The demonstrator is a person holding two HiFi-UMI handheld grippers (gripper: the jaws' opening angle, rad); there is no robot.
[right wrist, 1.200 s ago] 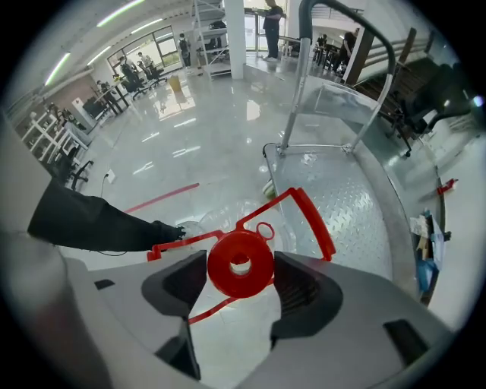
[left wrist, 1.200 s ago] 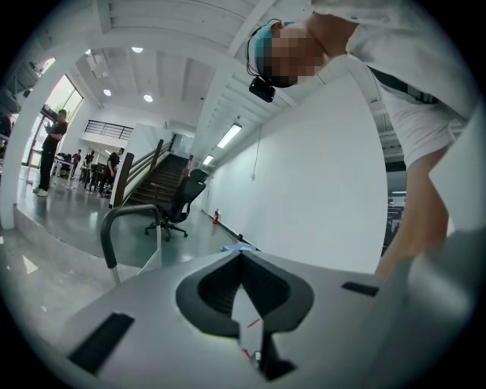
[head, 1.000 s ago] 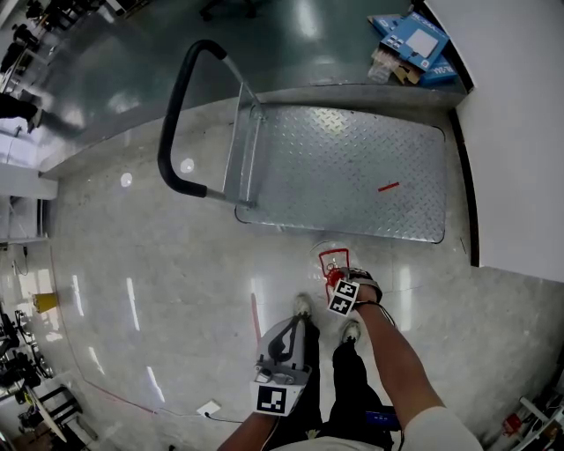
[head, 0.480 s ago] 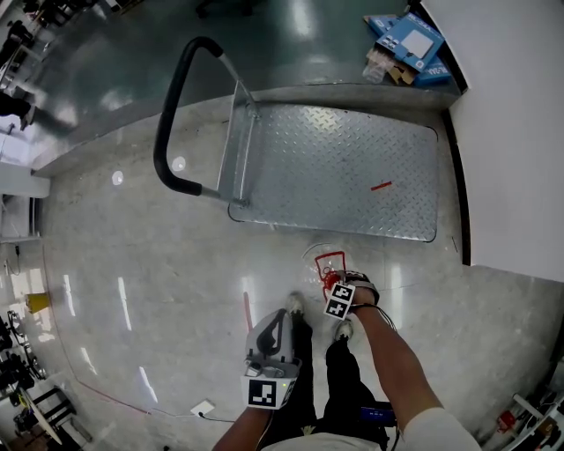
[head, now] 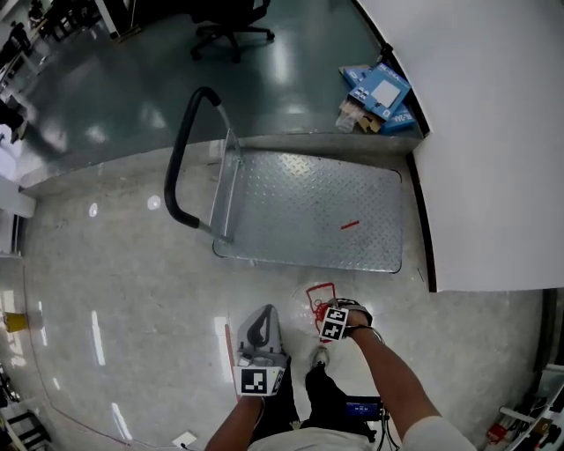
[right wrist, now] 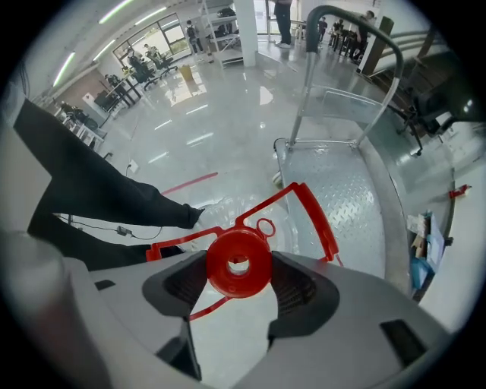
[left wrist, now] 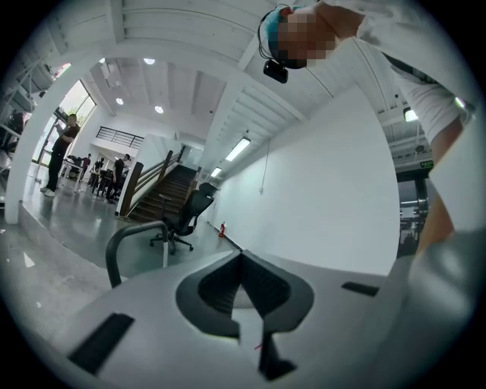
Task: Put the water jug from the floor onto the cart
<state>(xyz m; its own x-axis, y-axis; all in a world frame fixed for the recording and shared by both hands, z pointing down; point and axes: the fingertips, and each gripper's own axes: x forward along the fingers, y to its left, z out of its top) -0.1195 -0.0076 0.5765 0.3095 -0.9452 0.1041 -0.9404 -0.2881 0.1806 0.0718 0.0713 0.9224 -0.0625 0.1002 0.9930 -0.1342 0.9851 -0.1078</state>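
Note:
The water jug [head: 315,302] is clear plastic with a red cap [right wrist: 238,263] and a red carry handle [right wrist: 313,214]. It is just in front of my feet, a little short of the cart's near edge. My right gripper [head: 333,322] [right wrist: 238,266] is shut on the red cap, one jaw on each side. The cart [head: 310,211] is a flat steel platform with a black looped handle [head: 182,158] at its left end. My left gripper [head: 261,345] [left wrist: 241,255] is shut on nothing and held at my left side, pointing over the cart handle [left wrist: 129,237].
A white wall [head: 493,132] runs along the cart's right side, with blue boxes [head: 374,92] at its foot. An office chair [head: 229,26] stands beyond the cart. My dark-trousered legs and shoes [head: 322,357] are right behind the jug. A red floor line [head: 227,342] lies to the left.
The head view has pulled back, so the cart sits higher and smaller in frame. My right gripper stays shut on the jug's cap. The left gripper has drifted slightly left.

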